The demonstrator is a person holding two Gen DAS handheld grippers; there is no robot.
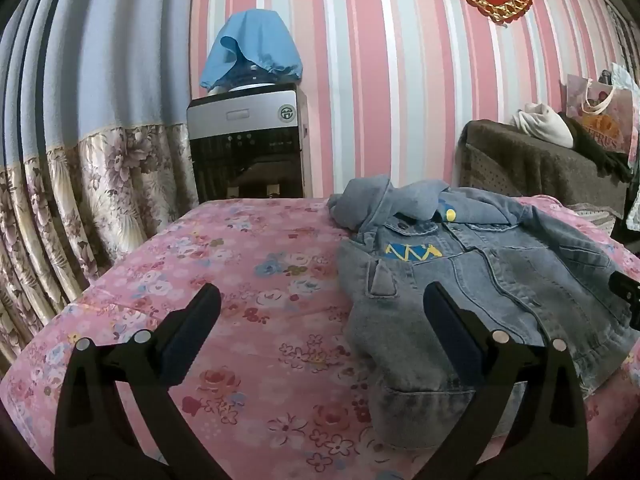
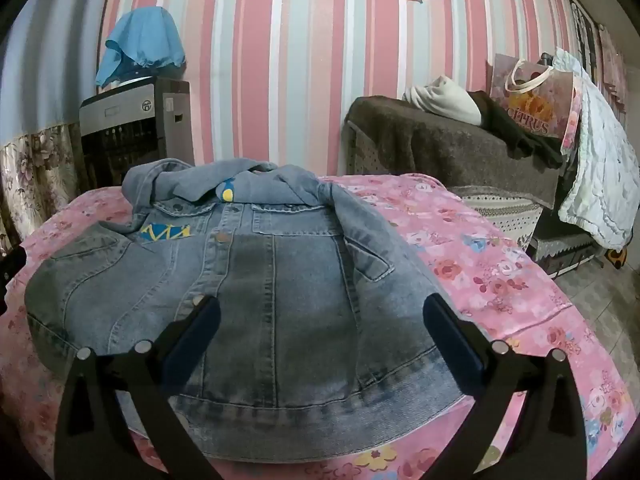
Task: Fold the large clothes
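Denim jacket (image 2: pixel 240 280) lies front-up, sleeves folded in, on the floral bed (image 1: pixel 248 280), both the left tool (image 1: pixel 322 312) and right tool (image 2: pixel 322 312) released above it.

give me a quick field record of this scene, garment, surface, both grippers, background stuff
garment: denim jacket, front up, buttoned, hood bunched at the collar, sleeves folded in over the front
surface: pink floral bedsheet
left gripper: open, holding nothing, over the sheet by the jacket's edge
right gripper: open, holding nothing, over the jacket's hem
fold state: body not yet folded
background: water dispenser under a blue cloth; brown covered furniture with a gift bag
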